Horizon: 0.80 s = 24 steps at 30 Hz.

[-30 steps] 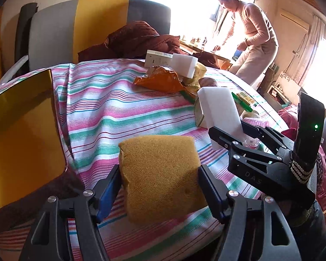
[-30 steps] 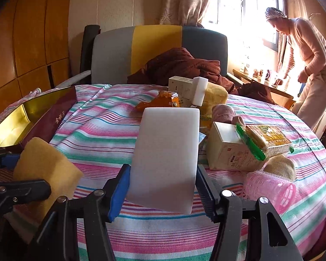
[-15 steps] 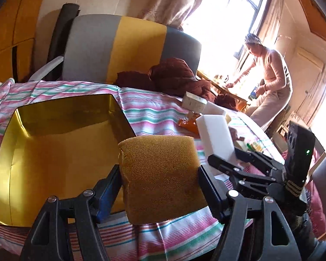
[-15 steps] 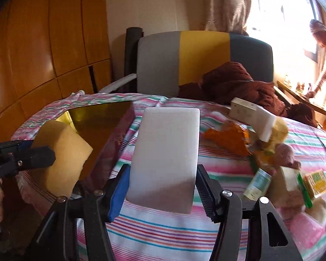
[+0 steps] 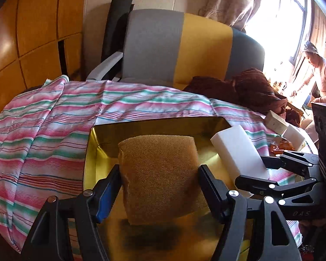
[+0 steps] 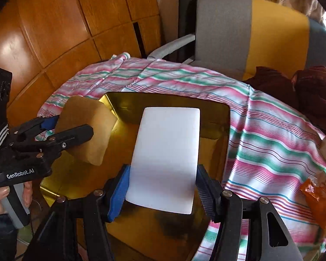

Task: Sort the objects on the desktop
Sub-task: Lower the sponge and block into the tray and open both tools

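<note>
Left gripper (image 5: 159,192): clamped on a yellow-brown sponge (image 5: 160,174), shown low and central in the left wrist view. Sponge is thick, blocky, coarse-pored, with rounded upper corners; it is held upright above the gold tray (image 5: 97,148).

Right gripper (image 6: 163,192): closed on a white foam block (image 6: 166,156), low and central in the right wrist view. Block is flat, rectangular, smooth and unmarked, its lower part in shadow; it is held over the same gold tray (image 6: 217,113). The left gripper (image 6: 60,130) with the sponge (image 6: 87,130) is seen at mid-left, a hand (image 6: 0,195) on its handle at lower left.

Tray: square, mirror-bright, raised walls, set on a pink, green and white striped cloth (image 5: 43,130).

Beyond, at upper centre: a grey and yellow chair (image 5: 178,47), dark red fabric (image 5: 250,89) on its seat. At far right: a person (image 5: 321,74) by the window.
</note>
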Motion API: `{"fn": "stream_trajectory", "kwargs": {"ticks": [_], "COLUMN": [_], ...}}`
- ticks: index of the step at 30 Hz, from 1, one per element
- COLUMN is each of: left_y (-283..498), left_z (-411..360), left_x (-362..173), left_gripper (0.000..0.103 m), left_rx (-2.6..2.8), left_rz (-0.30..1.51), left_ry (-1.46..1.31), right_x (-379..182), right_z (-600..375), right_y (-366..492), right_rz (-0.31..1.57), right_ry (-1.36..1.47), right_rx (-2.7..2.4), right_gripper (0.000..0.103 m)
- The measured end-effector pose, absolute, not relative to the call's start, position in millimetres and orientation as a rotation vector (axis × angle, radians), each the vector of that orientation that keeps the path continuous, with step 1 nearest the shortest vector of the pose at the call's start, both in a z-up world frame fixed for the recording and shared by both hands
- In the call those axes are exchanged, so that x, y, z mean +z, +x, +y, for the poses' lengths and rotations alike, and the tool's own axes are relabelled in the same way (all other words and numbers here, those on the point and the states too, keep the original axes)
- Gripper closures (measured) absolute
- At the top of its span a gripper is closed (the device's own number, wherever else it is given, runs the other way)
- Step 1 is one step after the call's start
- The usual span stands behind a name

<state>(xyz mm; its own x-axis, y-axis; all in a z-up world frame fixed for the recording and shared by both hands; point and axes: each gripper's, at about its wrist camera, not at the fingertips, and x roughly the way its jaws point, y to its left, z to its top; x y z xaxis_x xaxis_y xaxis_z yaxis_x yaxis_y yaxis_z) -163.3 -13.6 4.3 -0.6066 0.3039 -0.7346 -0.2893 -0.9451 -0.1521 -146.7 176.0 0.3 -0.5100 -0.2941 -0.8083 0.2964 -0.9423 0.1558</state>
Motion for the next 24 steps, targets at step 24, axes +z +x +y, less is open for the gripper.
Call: {"fn": "stream_trajectory", "kwargs": {"ticks": [24], "left_y": [-228.6], "left_z": [-38.4], "left_x": [-30.4], "left_gripper": [0.020], "left_rx": [2.496], "left_rz": [-0.082], "left_ry": [-1.388], "right_x": [-5.8], "right_z": [175.8], "right_y": [-177.6], "right_rz": [-0.055], "right_ry": [1.267], "right_rx": [-2.580], "right_gripper": [0.033]}}
